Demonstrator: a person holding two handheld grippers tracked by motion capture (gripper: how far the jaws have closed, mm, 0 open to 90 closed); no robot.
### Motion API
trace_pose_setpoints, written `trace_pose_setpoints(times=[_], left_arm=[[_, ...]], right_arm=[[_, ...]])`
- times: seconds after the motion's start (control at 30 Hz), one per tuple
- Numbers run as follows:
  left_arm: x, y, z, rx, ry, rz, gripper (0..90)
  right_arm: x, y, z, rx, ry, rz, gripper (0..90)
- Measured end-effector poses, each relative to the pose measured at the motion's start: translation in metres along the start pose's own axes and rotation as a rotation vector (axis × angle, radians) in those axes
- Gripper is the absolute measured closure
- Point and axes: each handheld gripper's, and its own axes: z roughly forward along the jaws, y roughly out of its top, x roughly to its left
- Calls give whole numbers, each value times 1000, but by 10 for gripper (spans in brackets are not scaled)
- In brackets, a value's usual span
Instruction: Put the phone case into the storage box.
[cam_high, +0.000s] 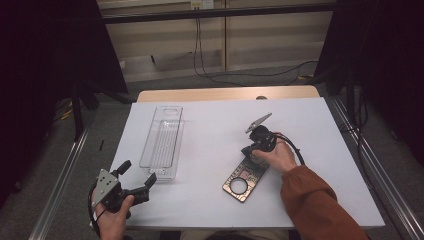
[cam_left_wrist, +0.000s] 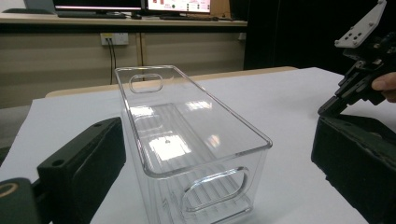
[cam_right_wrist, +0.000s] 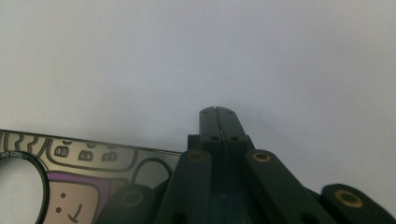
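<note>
The right tool (cam_high: 248, 150), jaws pressed together and gripping nothing, hovers over the far end of the flat patterned card (cam_high: 246, 178). Well left of the card, the left tool (cam_high: 136, 176) gapes beside the clear bin (cam_high: 162, 140) on the tabletop (cam_high: 215, 125).

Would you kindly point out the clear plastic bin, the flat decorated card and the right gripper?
clear plastic bin (cam_left_wrist: 196, 140), left gripper view, on its near rim.
flat decorated card (cam_high: 240, 186), high view, beside its round hole.
right gripper (cam_right_wrist: 218, 122), right gripper view, at its closed jaw tips.
</note>
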Motion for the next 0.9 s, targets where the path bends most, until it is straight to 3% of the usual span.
trace_pose_setpoints(times=[0.37, 0.9], left_arm=[[-1, 0, 2, 4, -1, -1, 31], [-1, 0, 2, 3, -8, 0, 31]], right_arm=[[-7, -18, -16, 11, -18, 38, 900], [-10, -41, -34, 18, -28, 58, 900]])
